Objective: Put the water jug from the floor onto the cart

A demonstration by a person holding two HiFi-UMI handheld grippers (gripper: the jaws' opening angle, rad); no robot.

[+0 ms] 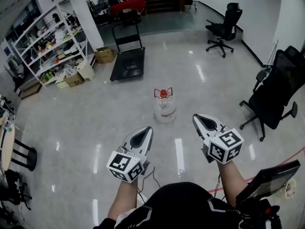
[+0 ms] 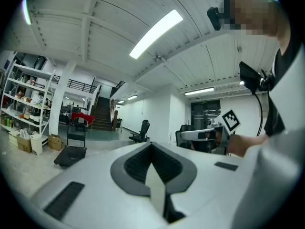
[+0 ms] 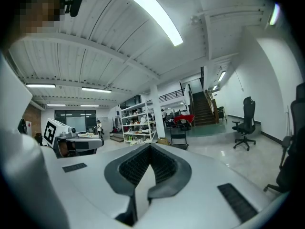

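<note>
Jug (image 1: 165, 109): clear plastic water bottle, upright on the floor (image 1: 95, 109), in open space ahead of both grippers and well apart from them. Red cap and red carry handle (image 1: 163, 92) at the neck. Fill level cannot be told.

Cart (image 1: 127, 64): black flat platform with an upright push handle at its far end, beyond the jug and toward the shelves (image 1: 50, 44). Deck looks bare. Also seen low and distant in the left gripper view (image 2: 70, 155).

Left gripper (image 1: 147, 130): held level in front of the person, jaws together, nothing between them; confirmed in its own view (image 2: 152, 149).

Right gripper (image 1: 197, 118): held alongside, jaws likewise closed on nothing (image 3: 150, 149).

Surroundings: cardboard boxes (image 1: 105, 55) by the shelves; office chairs at far right (image 1: 223, 28) and near right (image 1: 279, 92).

Handling, as judged:
- Weight: probably heavy if full, and the water would slosh and shift the load when tilted.
- Body: smooth, rounded and wide, likely too broad and slippery for the jaws to clamp across.
- Stiffness: thin walls may flex under a squeeze; neck and cap are the rigid parts.
- Hold: the red handle or the neck just below the cap looks the best place for one gripper, with the other steadying the shoulder or side.
- Carriage: keep upright and set down flat on the cart deck.

Status: task not begun; jug untouched.
</note>
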